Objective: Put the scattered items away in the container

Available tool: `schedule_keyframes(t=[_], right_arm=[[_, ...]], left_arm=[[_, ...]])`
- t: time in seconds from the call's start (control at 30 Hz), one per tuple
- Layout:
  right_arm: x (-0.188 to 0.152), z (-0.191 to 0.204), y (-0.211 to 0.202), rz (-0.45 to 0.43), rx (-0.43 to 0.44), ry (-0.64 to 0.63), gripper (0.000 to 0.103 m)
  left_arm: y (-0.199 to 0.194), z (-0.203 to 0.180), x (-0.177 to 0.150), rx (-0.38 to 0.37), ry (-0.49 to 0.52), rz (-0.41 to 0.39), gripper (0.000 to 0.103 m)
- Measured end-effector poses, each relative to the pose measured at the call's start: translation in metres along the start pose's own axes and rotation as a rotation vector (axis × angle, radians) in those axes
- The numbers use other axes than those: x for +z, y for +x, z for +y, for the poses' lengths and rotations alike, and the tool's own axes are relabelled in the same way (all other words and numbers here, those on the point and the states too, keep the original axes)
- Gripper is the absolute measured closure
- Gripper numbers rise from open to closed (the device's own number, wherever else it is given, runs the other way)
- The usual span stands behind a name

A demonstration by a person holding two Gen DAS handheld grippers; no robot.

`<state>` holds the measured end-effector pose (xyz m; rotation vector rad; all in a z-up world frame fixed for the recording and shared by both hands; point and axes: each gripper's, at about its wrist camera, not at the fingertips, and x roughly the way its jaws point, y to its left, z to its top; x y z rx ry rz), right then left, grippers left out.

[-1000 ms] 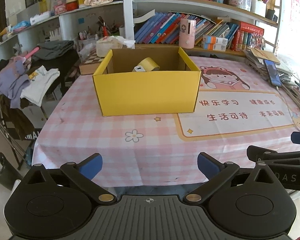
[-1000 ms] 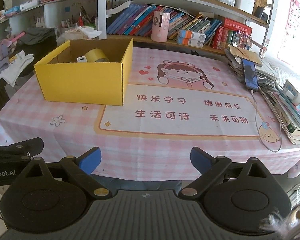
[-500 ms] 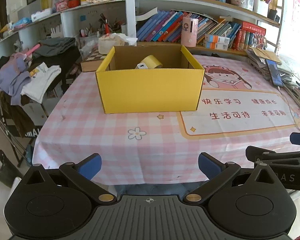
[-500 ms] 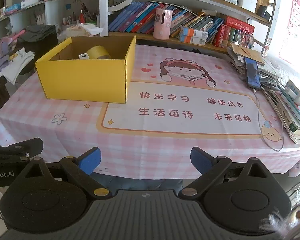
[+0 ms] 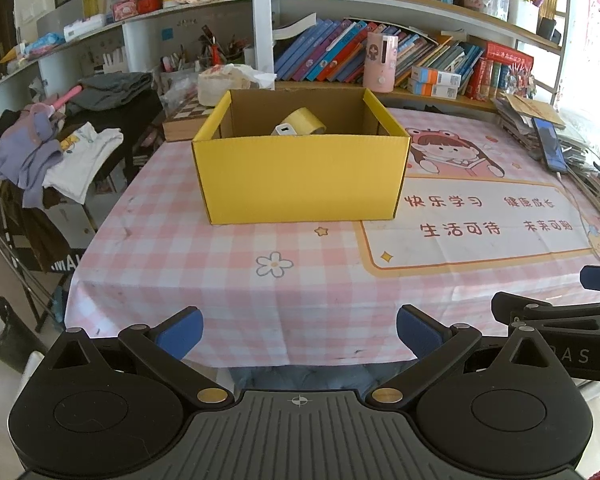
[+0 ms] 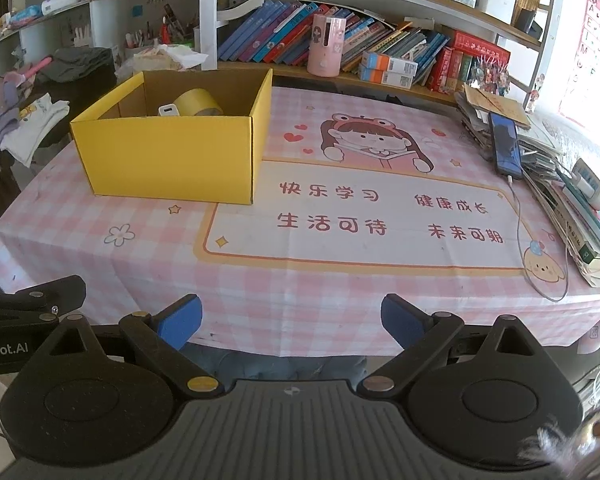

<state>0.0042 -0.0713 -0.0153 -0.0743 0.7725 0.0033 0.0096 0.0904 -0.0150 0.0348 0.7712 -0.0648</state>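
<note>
The left gripper [image 5: 298, 330] is spread wide with nothing between its blue-padded fingers [image 5: 180, 330], held off the near edge of the table [image 5: 204, 280]. The right gripper [image 6: 291, 320] is likewise released and empty, just to the right of the left one and also short of the table's near edge; part of each tool shows at the side of the other's view. Beyond them lies a pink checked tablecloth [image 6: 300, 292] with a printed panel of a cartoon girl [image 6: 374, 142] and Chinese characters on its right half. On the left half, toward the far side, stands the yellow cardboard box [image 5: 302, 178], open at the top. Inside it, against the far wall, a roll of yellow tape [image 5: 306, 120] leans tilted, and a small white charger [image 5: 284, 130] sits just in front of it, touching or nearly so. At the table's right edge a stack of books and papers [image 6: 572, 200] carries a dark phone [image 6: 506, 144] with a cable [image 6: 520, 236] running down onto the cloth. Behind the table are bookshelves [image 5: 380, 56] and a pink cylindrical holder [image 5: 381, 62]; at the far left, clothes [image 5: 48, 152] are heaped over a chair.
</note>
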Motion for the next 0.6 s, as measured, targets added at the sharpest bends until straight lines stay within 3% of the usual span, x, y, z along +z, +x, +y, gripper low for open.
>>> schedule_keyframes(t=[0.6], right_arm=[[0.0044,-0.0018,0.0087,0.026,0.012,-0.018,0.005]], left_arm=[[0.0053,0.0009,0.0012,-0.016,-0.037,0.008,0.0]])
